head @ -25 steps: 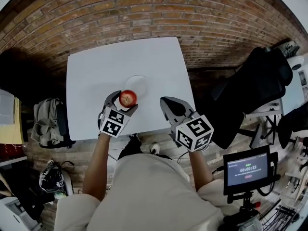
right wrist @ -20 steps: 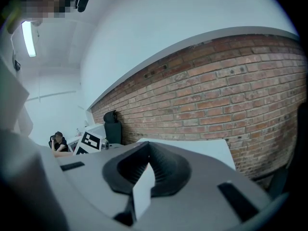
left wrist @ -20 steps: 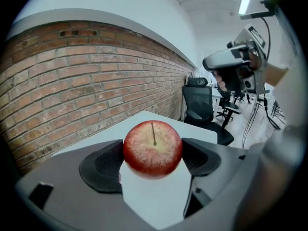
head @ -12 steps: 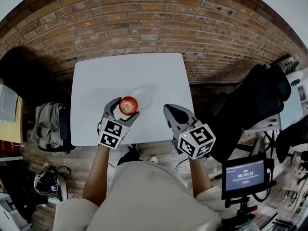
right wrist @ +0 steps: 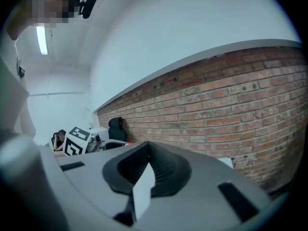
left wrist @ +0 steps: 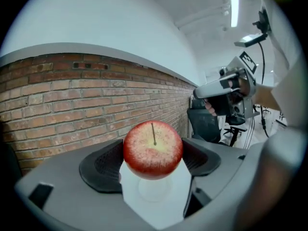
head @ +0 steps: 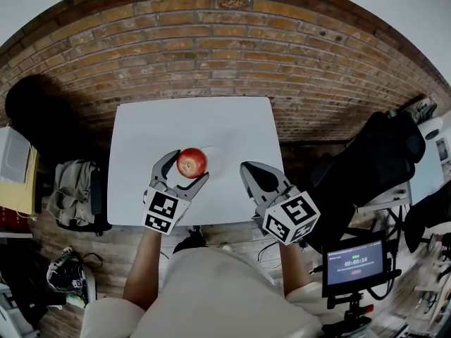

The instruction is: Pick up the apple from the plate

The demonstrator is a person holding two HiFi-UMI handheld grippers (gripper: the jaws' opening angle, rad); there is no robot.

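A red apple (head: pixel 192 162) sits between the jaws of my left gripper (head: pixel 190 165), which is shut on it and holds it above the white table (head: pixel 211 118). In the left gripper view the apple (left wrist: pixel 153 148) fills the gap between the black pads (left wrist: pixel 103 165), stem up, with the pale round plate (left wrist: pixel 154 191) on the table below it. My right gripper (head: pixel 249 169) hovers at the table's front right with nothing in it. Its jaws (right wrist: pixel 144 150) are together, with only a thin sliver showing between them.
A brick wall (head: pixel 211 55) stands behind the table. A black office chair (head: pixel 366 160) is to the right, and a small monitor on a stand (head: pixel 354 265) is at lower right. A bag (head: pixel 70 189) and a helmet (head: pixel 67 273) lie on the left.
The apple stays clamped in the left gripper, which has edged right and farther over the table. The head view has tilted up a little. The right gripper has hardly moved.
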